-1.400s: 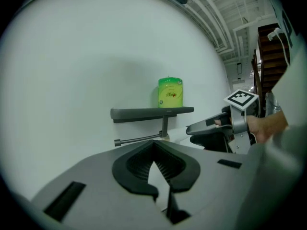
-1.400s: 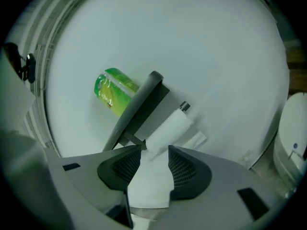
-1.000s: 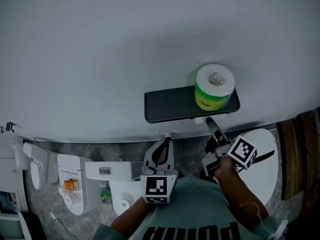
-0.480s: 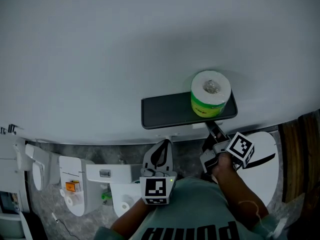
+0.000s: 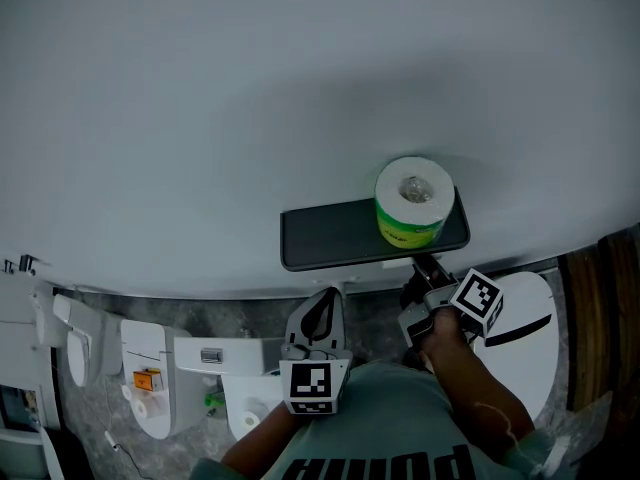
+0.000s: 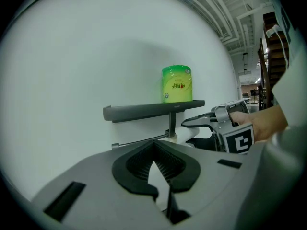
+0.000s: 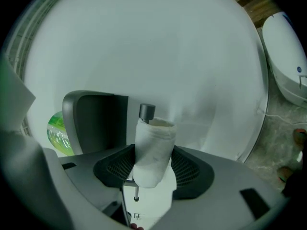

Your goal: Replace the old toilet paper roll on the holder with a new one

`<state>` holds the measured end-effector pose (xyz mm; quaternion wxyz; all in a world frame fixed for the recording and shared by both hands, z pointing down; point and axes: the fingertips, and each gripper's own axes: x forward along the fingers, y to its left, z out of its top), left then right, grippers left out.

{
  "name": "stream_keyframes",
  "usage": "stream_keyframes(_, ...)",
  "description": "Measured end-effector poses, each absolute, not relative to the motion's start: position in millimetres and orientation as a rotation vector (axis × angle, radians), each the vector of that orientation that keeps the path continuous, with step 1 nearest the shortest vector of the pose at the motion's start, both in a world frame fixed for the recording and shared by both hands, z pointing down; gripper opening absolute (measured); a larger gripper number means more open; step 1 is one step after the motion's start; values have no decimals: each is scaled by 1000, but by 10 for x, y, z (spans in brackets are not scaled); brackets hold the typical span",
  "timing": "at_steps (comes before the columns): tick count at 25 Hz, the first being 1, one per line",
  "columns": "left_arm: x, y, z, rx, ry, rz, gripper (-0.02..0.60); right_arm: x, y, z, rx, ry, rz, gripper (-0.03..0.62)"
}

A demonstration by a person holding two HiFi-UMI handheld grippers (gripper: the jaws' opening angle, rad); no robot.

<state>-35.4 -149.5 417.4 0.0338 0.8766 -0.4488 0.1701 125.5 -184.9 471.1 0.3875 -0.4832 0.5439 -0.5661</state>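
Pale wall [image 5: 200,118] backs the shelf [image 5: 330,236]. Below it, your right gripper [image 7: 153,166] has just been closing onto the old roll [image 7: 152,145], which looks light and crushable, so pinch mid-body gently. Your left gripper [image 6: 154,152], lower centre, is pressed together and empty.

Grey-green dark-lettered T-shirt [image 5: 390,408]; grey left gripper [image 5: 330,296] bears a black-and-white marker cube [image 5: 311,385].

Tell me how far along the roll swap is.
Done: nothing is swapped yet; the new roll stands wrapped on the shelf. In hand: the right gripper has just been closing its jaws on the old roll, which sits on the holder bar. The left gripper is shut and empty. Left: slide the old roll off, then fit the new one.
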Motion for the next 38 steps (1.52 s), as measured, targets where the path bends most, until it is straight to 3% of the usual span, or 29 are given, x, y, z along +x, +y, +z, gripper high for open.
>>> stream_keyframes(38,-1,-1483,4279,2699,-1324,517,6,1664,-1736,4610,-1250,1390,-1365,230)
